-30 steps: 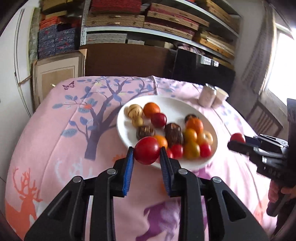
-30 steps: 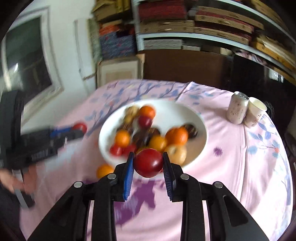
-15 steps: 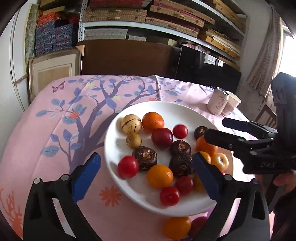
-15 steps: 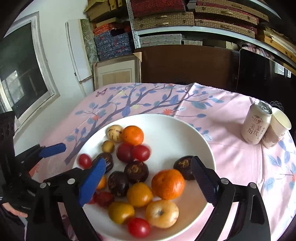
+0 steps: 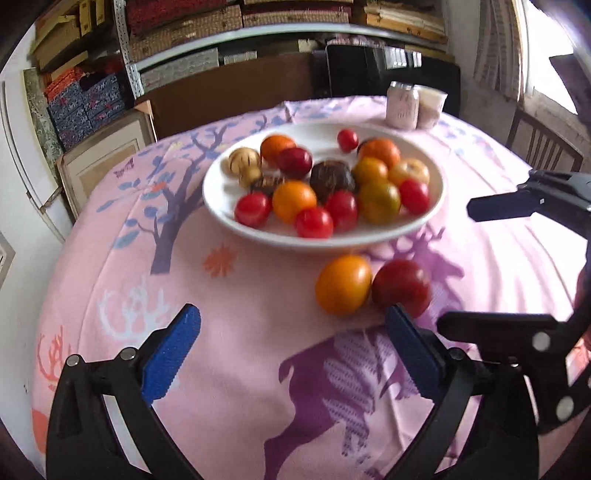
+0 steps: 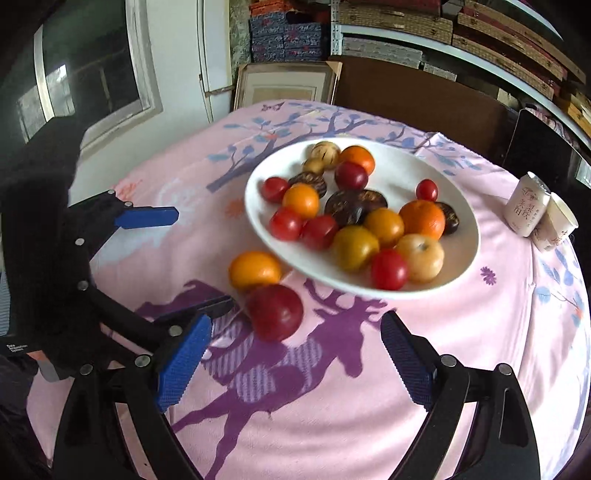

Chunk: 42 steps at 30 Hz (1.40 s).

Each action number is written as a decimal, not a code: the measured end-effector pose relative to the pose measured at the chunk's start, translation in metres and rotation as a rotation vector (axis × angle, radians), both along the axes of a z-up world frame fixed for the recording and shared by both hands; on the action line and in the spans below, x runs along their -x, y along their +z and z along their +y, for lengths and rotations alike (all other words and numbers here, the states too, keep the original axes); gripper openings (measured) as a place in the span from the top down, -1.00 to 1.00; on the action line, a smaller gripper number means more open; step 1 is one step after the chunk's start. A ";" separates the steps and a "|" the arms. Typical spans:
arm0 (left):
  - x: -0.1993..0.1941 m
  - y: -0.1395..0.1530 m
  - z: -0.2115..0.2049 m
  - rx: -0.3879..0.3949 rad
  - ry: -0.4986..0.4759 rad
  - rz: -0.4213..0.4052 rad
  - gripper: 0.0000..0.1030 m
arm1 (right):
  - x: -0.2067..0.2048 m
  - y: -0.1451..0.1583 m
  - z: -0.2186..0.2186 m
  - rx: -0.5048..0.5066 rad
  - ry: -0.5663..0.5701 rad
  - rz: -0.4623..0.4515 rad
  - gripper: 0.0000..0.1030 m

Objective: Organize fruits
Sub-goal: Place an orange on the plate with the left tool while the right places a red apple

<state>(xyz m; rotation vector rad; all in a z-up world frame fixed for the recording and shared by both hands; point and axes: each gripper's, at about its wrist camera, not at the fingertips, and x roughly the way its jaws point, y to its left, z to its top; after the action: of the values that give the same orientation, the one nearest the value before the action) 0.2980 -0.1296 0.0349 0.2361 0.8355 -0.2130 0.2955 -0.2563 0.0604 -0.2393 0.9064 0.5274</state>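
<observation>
Both my tongs are spread wide, nothing between the pads. My left tongs (image 5: 291, 354) hang low over the pink tablecloth (image 5: 229, 387), blue pads far apart, gripping nothing. My right tongs (image 6: 295, 358) are the same story, fully open and empty above the purple deer print (image 6: 280, 373).

Just ahead of both, two loose fruits sit on the cloth, touching or nearly so. There's the dark red tomato (image 6: 275, 312), nearest my right tongs and just beyond the tip of my left tongs' right pad in the left view (image 5: 402, 286). Beside it sits the orange tomato (image 5: 343, 284), close to the plate's near rim.

Next, the white plate (image 5: 221, 192), heaped with fruit. Along its near edge are small red tomatoes (image 5: 314, 222), with an orange fruit (image 5: 293, 201) just behind them. In the middle sit dark brown, rough-skinned pieces (image 5: 331, 178), and a yellow-green tomato (image 6: 355, 247) lies toward the right. At the far side are a pale striped fruit (image 6: 325, 153) and a tangerine (image 6: 357, 158).

Past the plate, a drink can (image 6: 526, 205) and a paper cup (image 6: 556, 221) stand touching near the table's far edge. Behind everything are a framed picture (image 6: 284, 86) leaning by the wall and shelves of boxes (image 5: 229, 26).
</observation>
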 end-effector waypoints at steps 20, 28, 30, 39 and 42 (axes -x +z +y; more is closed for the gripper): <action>-0.005 -0.018 -0.013 0.010 -0.180 0.044 0.40 | -0.025 -0.032 0.000 -0.209 -0.062 0.147 0.23; -0.006 -0.016 -0.013 0.029 -0.185 0.049 0.41 | -0.010 -0.023 -0.038 -0.277 -0.129 0.158 0.23; -0.008 -0.016 -0.013 0.039 -0.182 0.059 0.39 | -0.004 -0.018 -0.053 -0.299 -0.159 0.141 0.23; -0.009 -0.014 -0.025 0.048 -0.206 0.051 0.36 | 0.008 -0.018 -0.096 -0.326 -0.256 0.096 0.22; 0.000 -0.010 -0.028 0.044 -0.220 0.022 0.36 | 0.006 -0.019 -0.100 -0.333 -0.259 0.109 0.22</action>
<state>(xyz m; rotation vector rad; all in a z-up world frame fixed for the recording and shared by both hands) 0.2981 -0.1580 0.0253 0.2848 0.8257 -0.4404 0.2900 -0.3563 0.0413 0.2083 0.9237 0.4443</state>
